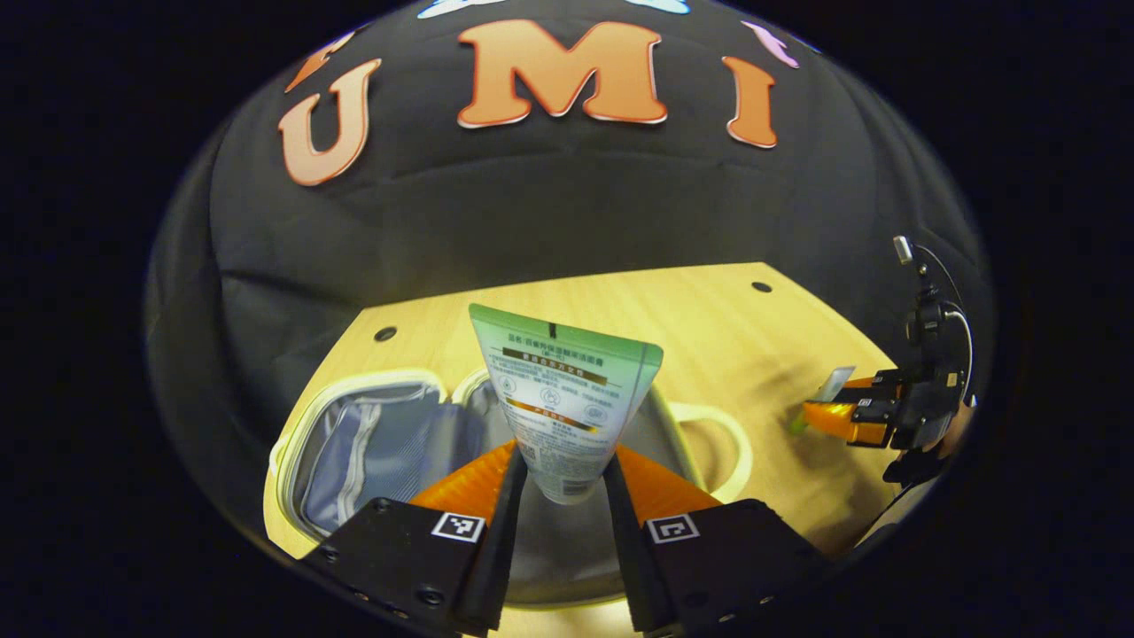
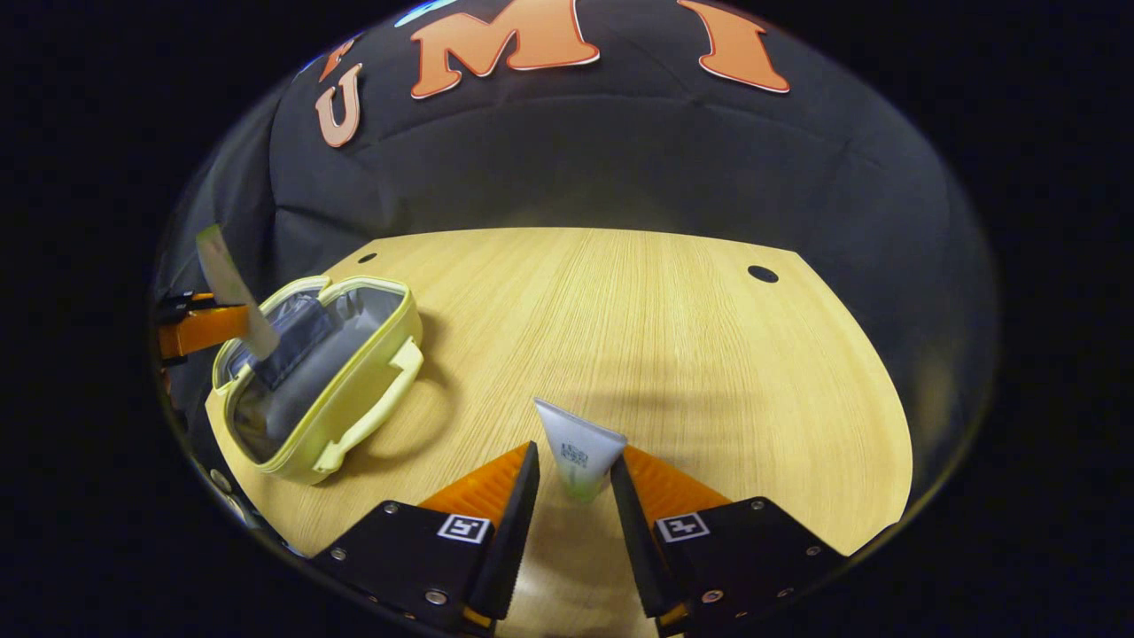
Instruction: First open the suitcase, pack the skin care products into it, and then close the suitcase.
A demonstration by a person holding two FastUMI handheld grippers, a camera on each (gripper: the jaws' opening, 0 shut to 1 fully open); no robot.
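Held in my left gripper (image 1: 562, 483): a green-and-white tube (image 1: 563, 403), both fingers pressing its lower end, poised above the open suitcase (image 1: 372, 443) for packing. Right gripper view: my right gripper (image 2: 574, 483) clamps a small white tube (image 2: 578, 456) just above the table (image 2: 664, 337), with the yellow suitcase well apart, lid open.

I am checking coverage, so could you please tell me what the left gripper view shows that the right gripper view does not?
Left gripper view: the big green tube close up, gripped by the left tool above the open case.

Right gripper view: the case's handle from the side, and the small tube close between the right tool's fingers.

Both: table, case, both tubes.
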